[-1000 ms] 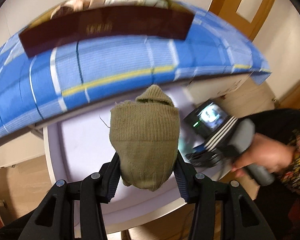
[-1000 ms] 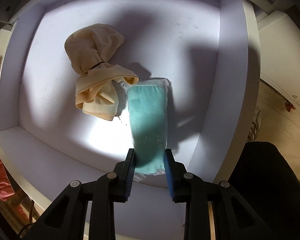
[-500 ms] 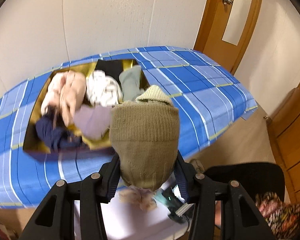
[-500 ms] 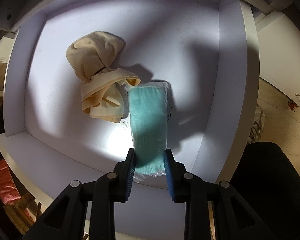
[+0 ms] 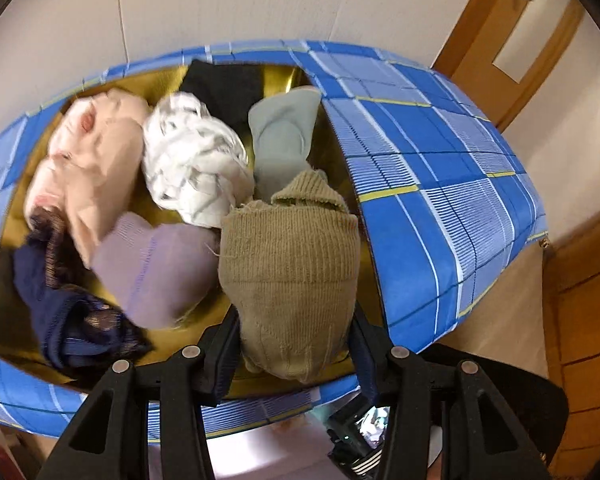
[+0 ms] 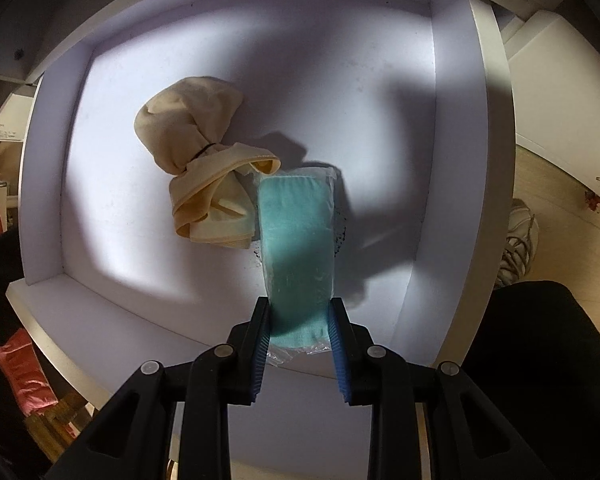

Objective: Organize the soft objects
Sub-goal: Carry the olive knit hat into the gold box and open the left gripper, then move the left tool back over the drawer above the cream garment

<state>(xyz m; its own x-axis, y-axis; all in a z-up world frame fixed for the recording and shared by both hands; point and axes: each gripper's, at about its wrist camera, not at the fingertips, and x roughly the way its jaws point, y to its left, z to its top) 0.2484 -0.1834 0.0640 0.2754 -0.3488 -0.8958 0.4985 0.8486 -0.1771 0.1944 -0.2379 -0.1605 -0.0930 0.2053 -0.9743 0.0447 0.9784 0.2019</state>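
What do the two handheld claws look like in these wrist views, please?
Both are matte black plastic. Each arm of the left claw and right claw has triangular cut-outs and round silver pivot pins. Ribbed pads line the fingers, bright blue on the right claw's fingers. No cables or markings show.

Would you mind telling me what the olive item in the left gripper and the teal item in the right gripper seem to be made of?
Olive item: ribbed knit, probably wool or acrylic; vertical ribs, frayed edge. Teal item: fine matte knit in a clear, glossy plastic sleeve; shiny film at its edges.
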